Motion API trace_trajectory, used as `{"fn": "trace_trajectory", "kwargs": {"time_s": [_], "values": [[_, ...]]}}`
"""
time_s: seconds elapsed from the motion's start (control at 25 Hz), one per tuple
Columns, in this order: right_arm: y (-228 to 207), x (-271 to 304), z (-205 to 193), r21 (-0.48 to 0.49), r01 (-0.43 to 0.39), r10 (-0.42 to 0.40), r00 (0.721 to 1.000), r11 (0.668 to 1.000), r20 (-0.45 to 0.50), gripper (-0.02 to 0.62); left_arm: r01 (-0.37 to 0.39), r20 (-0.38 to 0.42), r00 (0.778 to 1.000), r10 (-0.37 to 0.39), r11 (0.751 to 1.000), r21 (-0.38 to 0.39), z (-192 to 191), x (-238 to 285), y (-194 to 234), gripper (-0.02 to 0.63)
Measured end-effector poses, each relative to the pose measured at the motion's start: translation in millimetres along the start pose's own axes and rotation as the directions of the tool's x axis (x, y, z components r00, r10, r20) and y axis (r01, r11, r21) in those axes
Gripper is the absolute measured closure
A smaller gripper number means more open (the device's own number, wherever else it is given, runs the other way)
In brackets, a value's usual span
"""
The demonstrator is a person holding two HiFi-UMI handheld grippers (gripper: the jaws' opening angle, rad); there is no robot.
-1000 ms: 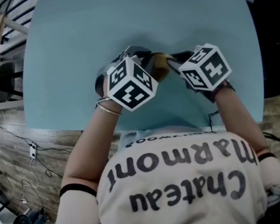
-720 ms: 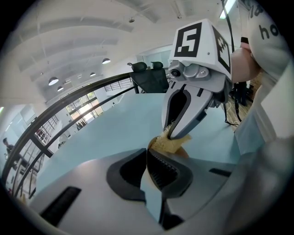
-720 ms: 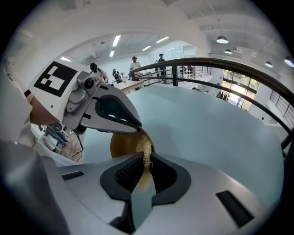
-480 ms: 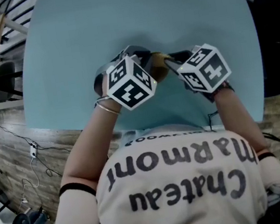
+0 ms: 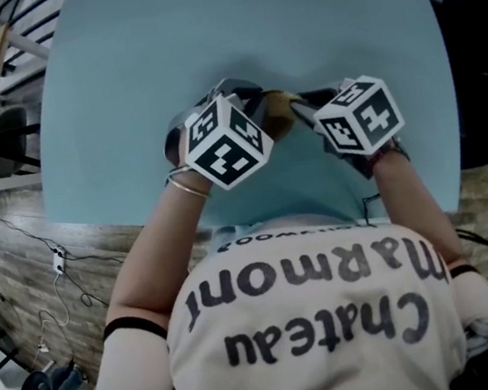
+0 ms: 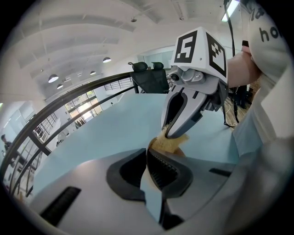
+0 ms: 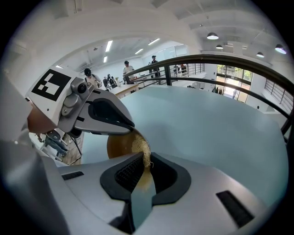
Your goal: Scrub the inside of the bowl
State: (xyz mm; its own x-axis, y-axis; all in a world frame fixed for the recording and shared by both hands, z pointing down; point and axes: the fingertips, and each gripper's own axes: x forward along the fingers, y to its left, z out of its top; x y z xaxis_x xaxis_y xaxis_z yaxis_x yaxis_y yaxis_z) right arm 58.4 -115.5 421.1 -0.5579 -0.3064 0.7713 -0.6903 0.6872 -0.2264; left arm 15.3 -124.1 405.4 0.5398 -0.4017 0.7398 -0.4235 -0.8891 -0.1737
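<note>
Bowl [image 7: 115, 149] rests on the bench [image 5: 201, 40] between both grippers. The left gripper [image 6: 149, 153] has its fingers clenched on the rim, apparently steadying it, while the right gripper [image 7: 146, 158] fingers grasp a fibrous scrub pad [image 7: 141, 143] pressed inside.

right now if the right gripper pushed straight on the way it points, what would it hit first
Most likely the brown bowl: it sits just past the right gripper, whose scrubber is against it. The left gripper at the bowl's rim stands just above that line.
</note>
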Motion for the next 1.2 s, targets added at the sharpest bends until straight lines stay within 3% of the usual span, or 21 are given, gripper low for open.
{"fn": "trace_trajectory", "kwargs": {"time_s": [0.28, 1.2], "values": [[-2.8, 3.5, -8.6, 0.046, -0.014, 0.014, 1.000, 0.999, 0.005, 0.532, 0.005, -0.002, 1.000, -0.005, 1.000, -0.008, -0.9, 1.7, -1.8, 0.589], [-2.7, 9.6, -22.4, 0.073, 0.009, -0.007, 1.000, 0.997, -0.023, 0.531, 0.031, -0.001, 1.000, -0.031, 0.999, -0.025, -4.7, -1.8, -7.2, 0.583]]}}
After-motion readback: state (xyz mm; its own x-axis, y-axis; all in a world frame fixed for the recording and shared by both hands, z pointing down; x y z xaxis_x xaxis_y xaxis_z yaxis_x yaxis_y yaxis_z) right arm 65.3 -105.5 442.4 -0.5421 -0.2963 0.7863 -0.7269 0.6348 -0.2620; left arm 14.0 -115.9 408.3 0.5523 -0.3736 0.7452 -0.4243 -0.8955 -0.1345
